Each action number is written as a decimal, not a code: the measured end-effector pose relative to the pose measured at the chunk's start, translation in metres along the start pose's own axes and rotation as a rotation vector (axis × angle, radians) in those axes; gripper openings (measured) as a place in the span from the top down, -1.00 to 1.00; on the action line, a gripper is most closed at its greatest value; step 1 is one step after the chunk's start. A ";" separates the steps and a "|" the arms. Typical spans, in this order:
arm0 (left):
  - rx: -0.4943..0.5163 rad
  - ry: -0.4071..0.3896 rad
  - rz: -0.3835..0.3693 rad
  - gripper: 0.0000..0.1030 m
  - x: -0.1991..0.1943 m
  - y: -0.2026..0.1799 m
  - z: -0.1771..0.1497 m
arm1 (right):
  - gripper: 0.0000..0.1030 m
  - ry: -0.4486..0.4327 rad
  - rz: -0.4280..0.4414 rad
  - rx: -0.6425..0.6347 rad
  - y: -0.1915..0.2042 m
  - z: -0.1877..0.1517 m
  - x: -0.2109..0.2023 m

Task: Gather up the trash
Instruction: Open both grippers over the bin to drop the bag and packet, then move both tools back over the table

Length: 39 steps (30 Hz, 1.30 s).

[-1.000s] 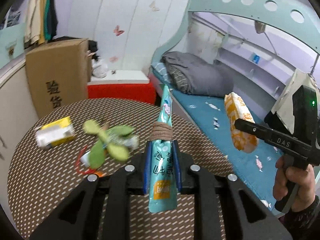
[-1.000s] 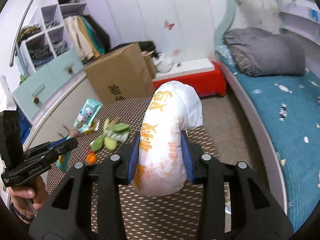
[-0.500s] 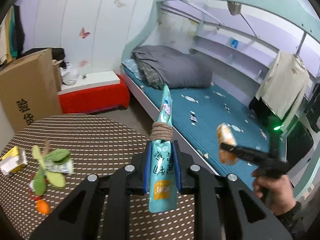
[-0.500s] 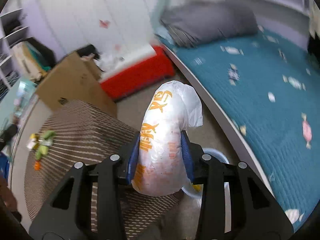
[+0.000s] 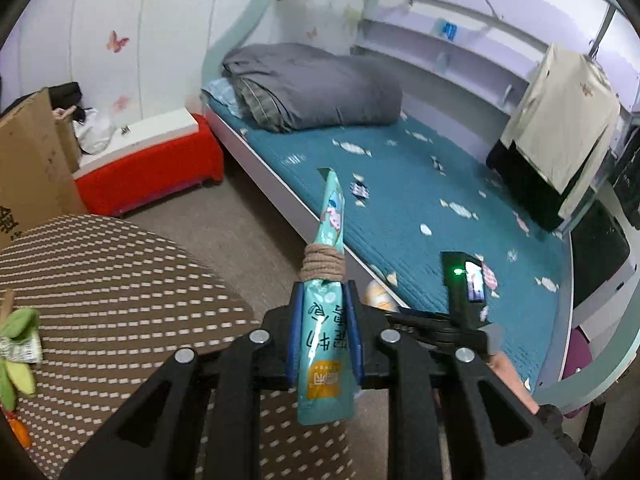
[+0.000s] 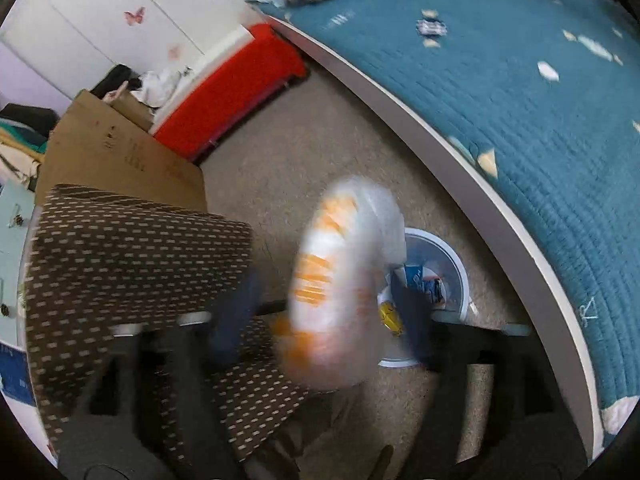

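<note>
Teal pouch upright, pinched in left jaws, white-orange bag lengthwise between opening right jaws

Left gripper: matte black frame branching into four flat struts, each carrying a round silver screw head near its top; two narrow blue pads are lining the inner faces of the fingers.

Right gripper: the same black frame and dark blue pads, appearing motion-blurred in its own view, with pale screw heads showing as smears. From the left wrist view its black body is carrying a boxy black module with a glowing green light and a small lit screen.

Right hand: a dark knitted cuff is showing at the wrist.
</note>
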State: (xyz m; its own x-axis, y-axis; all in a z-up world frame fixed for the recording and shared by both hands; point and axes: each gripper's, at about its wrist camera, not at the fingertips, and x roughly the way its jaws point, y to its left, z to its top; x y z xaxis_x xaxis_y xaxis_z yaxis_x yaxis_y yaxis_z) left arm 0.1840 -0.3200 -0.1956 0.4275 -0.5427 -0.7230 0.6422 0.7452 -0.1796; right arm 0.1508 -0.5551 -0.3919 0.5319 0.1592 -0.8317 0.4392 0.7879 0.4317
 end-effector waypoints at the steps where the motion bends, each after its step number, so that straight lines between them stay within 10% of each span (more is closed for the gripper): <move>1: 0.002 0.013 -0.003 0.63 0.007 -0.003 0.001 | -0.64 0.003 -0.001 0.025 -0.007 -0.001 0.001; 22: 0.087 0.313 -0.031 0.61 0.164 -0.064 -0.005 | -0.74 -0.230 0.086 0.155 -0.048 0.003 -0.110; 26: 0.070 0.305 0.046 -0.68 0.169 -0.060 -0.001 | -0.75 -0.221 0.084 0.145 -0.042 -0.001 -0.111; 39: 0.072 0.094 0.063 -0.81 0.063 -0.051 0.011 | -0.88 -0.290 0.059 0.114 0.007 -0.017 -0.151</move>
State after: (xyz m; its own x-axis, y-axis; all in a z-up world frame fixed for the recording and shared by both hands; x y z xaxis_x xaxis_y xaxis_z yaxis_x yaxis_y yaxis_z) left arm 0.1853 -0.3971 -0.2243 0.4089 -0.4543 -0.7914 0.6615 0.7450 -0.0859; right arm 0.0617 -0.5633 -0.2695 0.7357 0.0136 -0.6772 0.4713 0.7078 0.5263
